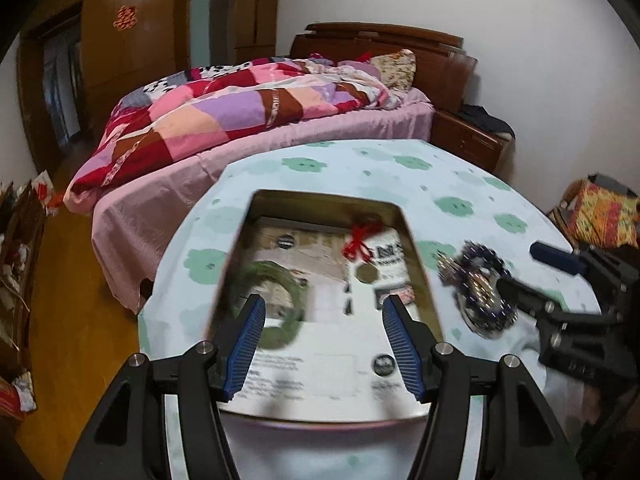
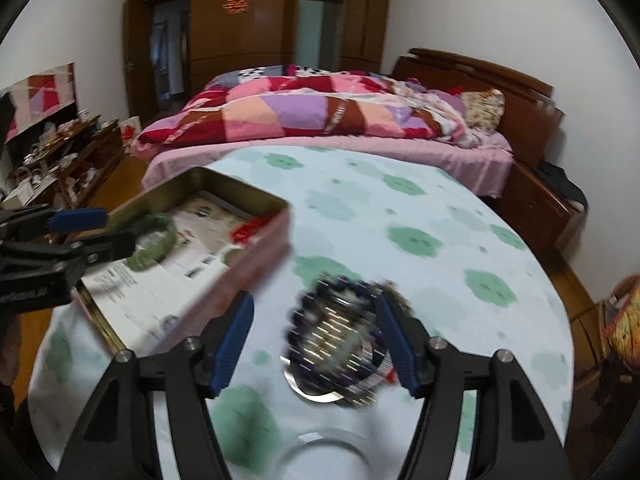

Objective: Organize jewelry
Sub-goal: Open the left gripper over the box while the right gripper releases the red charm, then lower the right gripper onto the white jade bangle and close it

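Bedroom table (image 1: 360,168): one tin (image 1: 328,208), one green bangle (image 1: 276,304).

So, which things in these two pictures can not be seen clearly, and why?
- Pile of beaded jewelry: motion blur in both views; the number of pieces cannot be told.
- Printed paper in the tin box: text blurred, unreadable.
- Green bangle: partly behind the left tongs; in the right wrist view a finger covers it.
- Red-ribboned pendant: too blurred for detail.
- Glass rim: cut off by the bottom edge.
- Right tongs: contact with the pile unclear.
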`<state>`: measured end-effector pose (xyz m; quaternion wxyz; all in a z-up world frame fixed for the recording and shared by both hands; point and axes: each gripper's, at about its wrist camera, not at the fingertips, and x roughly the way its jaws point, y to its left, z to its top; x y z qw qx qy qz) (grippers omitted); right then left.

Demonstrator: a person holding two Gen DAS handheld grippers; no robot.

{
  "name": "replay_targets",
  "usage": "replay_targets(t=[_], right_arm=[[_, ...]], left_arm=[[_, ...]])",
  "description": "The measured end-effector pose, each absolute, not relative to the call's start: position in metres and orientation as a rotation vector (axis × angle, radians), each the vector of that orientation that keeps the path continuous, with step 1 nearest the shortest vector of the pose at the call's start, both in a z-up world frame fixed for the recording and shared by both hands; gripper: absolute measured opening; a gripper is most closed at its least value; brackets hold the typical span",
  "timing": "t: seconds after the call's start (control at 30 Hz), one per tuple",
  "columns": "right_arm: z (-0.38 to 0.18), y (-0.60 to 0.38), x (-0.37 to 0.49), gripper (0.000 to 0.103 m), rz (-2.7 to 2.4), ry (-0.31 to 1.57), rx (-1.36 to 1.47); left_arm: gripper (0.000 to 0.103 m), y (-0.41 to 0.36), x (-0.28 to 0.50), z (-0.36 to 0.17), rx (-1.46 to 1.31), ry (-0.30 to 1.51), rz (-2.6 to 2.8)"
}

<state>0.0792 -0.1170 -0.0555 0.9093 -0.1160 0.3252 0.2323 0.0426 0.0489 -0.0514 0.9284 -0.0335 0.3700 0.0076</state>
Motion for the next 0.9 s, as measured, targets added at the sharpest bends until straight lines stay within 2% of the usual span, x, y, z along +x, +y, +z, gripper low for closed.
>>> replay_targets(t=[0.27,0.5,0.8,0.87,0.9], right_arm=[[-0.072,-0.163,0.069,0.074,0.393,0.721,-0.196],[-0.089,-0.179,0.052,0.073,0.380,0.760,-0.231],[-0.103,-0.183,0.047,0.056,0.400,0.789,-0.236],[-0.109,-0.180,0.047,0.049,0.409,0.802,-0.251],[-0.112,-0.179,0.047,0.040,0.414,0.809,-0.255]], left_arm=[[0.061,0.022,0.030,-0.053,-0.010,0.754,-0.013],[0.061,0.002,0.022,-0.052,0.020,0.738,-0.034],[0.062,-0.017,0.018,-0.057,0.055,0.741,-0.055],[0.062,-0.021,0.018,-0.057,0.063,0.739,-0.062],[0.062,-0.022,0.018,-0.058,0.064,0.739,-0.064]])
